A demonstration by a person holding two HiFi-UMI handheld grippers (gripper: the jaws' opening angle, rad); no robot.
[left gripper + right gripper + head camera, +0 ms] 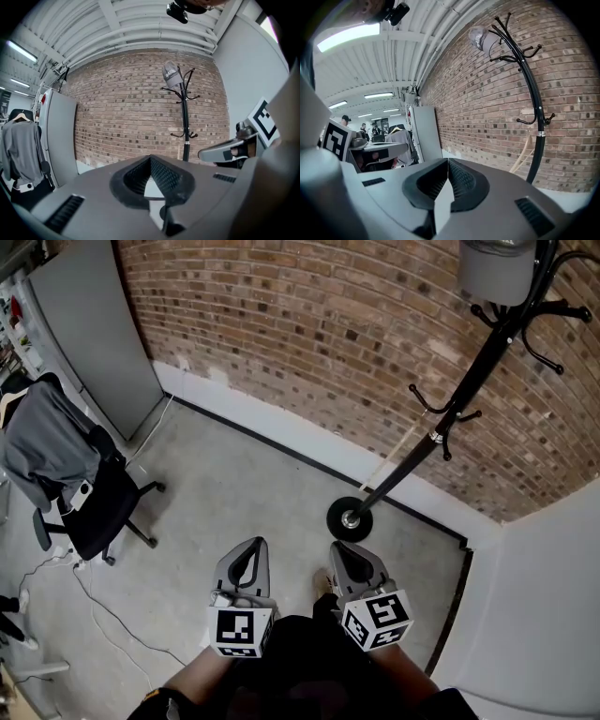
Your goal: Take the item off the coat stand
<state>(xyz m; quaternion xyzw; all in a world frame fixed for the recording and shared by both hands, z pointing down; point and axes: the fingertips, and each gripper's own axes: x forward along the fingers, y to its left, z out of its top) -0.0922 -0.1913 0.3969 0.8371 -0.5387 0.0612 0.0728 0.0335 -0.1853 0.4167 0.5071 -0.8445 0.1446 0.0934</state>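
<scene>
Both left gripper [251, 554] and right gripper [345, 559] are seen w/ jaws closed together, nothing held, low and near. The grey item [495, 268] is hung atop the coat stand [441, 432], far right, well apart from both. Likely risks: item is knocked, not gripped, if jaws are not opened on approach; stand is tipped if item is pulled sideways, not lifted.

Pale grey item [497, 270] high on the top hooks of the upright black coat stand [441, 432], close to the brick wall [309, 334]

Office: swivel chair [111, 505], brick wall [309, 324]
</scene>
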